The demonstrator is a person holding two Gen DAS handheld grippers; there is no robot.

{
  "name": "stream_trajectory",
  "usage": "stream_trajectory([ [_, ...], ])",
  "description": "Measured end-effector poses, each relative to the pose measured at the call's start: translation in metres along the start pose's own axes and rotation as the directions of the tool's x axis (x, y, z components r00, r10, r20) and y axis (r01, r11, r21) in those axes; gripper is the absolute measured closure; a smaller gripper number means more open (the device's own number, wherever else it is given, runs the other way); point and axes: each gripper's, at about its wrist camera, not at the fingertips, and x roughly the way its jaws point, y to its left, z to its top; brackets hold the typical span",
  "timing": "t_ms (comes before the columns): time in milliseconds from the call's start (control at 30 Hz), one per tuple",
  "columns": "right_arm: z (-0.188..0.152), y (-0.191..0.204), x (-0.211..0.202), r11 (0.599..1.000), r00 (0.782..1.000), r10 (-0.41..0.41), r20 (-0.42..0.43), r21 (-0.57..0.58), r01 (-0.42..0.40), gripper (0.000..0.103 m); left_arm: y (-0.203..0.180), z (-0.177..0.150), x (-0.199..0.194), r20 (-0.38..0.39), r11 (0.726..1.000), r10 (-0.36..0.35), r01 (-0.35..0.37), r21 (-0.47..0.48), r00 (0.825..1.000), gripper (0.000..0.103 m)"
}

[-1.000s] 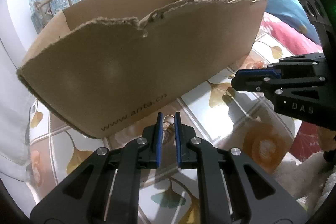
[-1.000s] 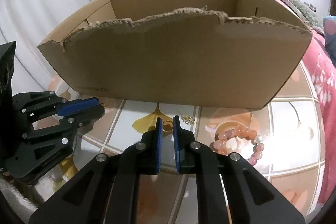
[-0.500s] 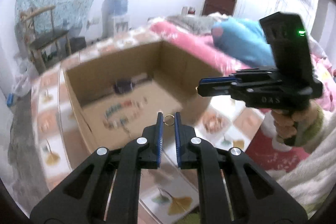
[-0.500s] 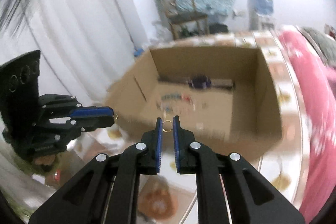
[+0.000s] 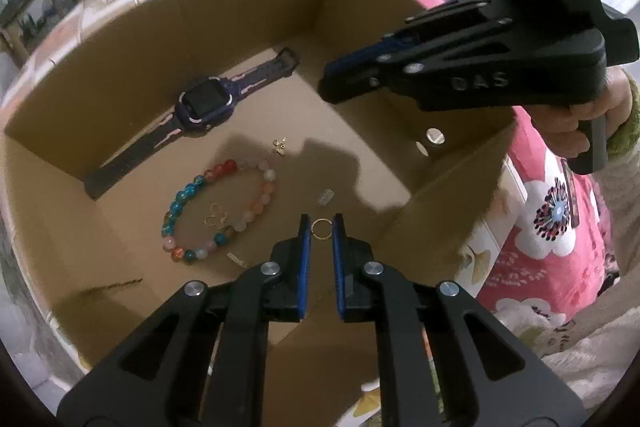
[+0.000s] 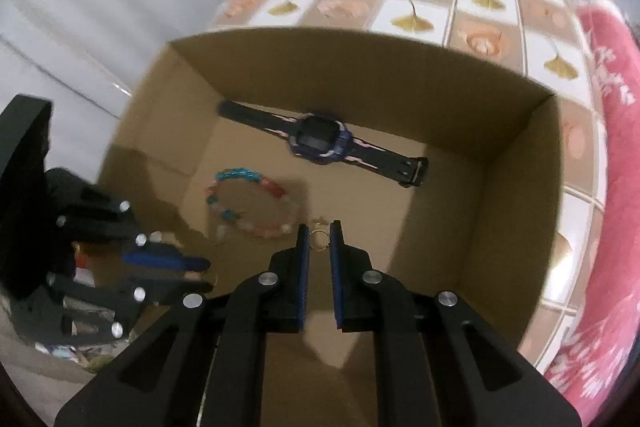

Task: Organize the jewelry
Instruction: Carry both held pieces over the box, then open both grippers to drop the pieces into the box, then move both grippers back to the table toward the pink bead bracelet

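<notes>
Tiled cloth with ginkgo-leaf and peach flower squares (image 6: pixel 408 15) covers the surface; a pink floral blanket (image 5: pixel 552 227) lies along one side. An open cardboard box (image 5: pixel 240 7) sits on the cloth.

Box floor: a dark purple smartwatch (image 5: pixel 206 103) lies flat along the far wall, strap stretched out. Near it, a multicolour bead bracelet (image 5: pixel 218 211) lies in a loop, with small gold hoops (image 5: pixel 216 221) inside the ring. A tiny gold earring (image 5: pixel 279 146) lies just beyond the bracelet; a small silver piece (image 5: pixel 326 197) lies apart to its side.

Left tool (image 5: pixel 320 231) hangs over the box, fingers narrowed on a thin gold ring (image 5: pixel 321 229) pinched at the tips. Right tool (image 6: pixel 319 237), also above the box, fingers equally narrow, grips a second small gold ring (image 6: pixel 319 239). Both rings are held in the air, above the box floor.
</notes>
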Motion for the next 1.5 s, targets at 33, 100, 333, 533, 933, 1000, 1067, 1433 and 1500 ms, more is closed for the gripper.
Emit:
stream_trajectory([
  [33, 0.001, -0.002, 0.003, 1.000, 1.000, 0.001, -0.005, 0.008, -0.001, 0.093, 0.001, 0.003, 0.003, -0.013, 1.000, 0.008, -0.008, -0.002, 1.000, 0.093],
  [100, 0.005, -0.009, 0.007, 0.999, 1.000, 0.023, -0.007, 0.046, -0.023, 0.093, 0.000, 0.006, 0.010, -0.030, 0.999, 0.034, -0.034, 0.001, 0.999, 0.093],
  [333, 0.007, -0.019, 0.002, 0.998, 1.000, 0.013, 0.025, 0.064, -0.015, 0.081, 0.001, 0.009, 0.019, -0.056, 0.998, 0.066, -0.067, -0.021, 0.996, 0.083],
  [533, 0.005, -0.010, -0.017, 1.000, 0.995, -0.014, 0.098, 0.010, 0.013, 0.068, -0.002, 0.007, 0.012, -0.026, 0.995, 0.093, -0.093, -0.021, 0.995, 0.076],
  [933, -0.076, 0.001, -0.128, 0.994, 0.908, 0.111, 0.405, -0.035, -0.106, 0.064, -0.042, -0.034, -0.069, 0.315, 0.974, 0.204, -0.225, 0.030, 0.927, 0.065],
  [1000, -0.105, 0.003, -0.139, 0.990, 0.884, 0.140, 0.446, -0.037, -0.138, 0.063, -0.051, -0.056, -0.084, 0.381, 0.971, 0.199, -0.233, 0.047, 0.903, 0.060],
  [1067, -0.130, 0.004, -0.141, 0.987, 0.869, 0.152, 0.470, -0.033, -0.155, 0.063, -0.061, -0.081, -0.096, 0.432, 0.972, 0.177, -0.225, 0.062, 0.884, 0.055],
  [1433, -0.230, -0.007, -0.043, 0.950, 0.924, 0.107, 0.366, 0.236, -0.204, 0.063, -0.094, -0.155, -0.037, 0.401, 0.993, 0.032, -0.073, 0.088, 0.915, 0.052],
  [1500, -0.228, 0.000, -0.027, 0.963, 0.940, 0.061, 0.336, 0.228, -0.144, 0.064, -0.103, -0.154, -0.020, 0.394, 0.984, 0.078, -0.133, 0.115, 0.916, 0.052],
])
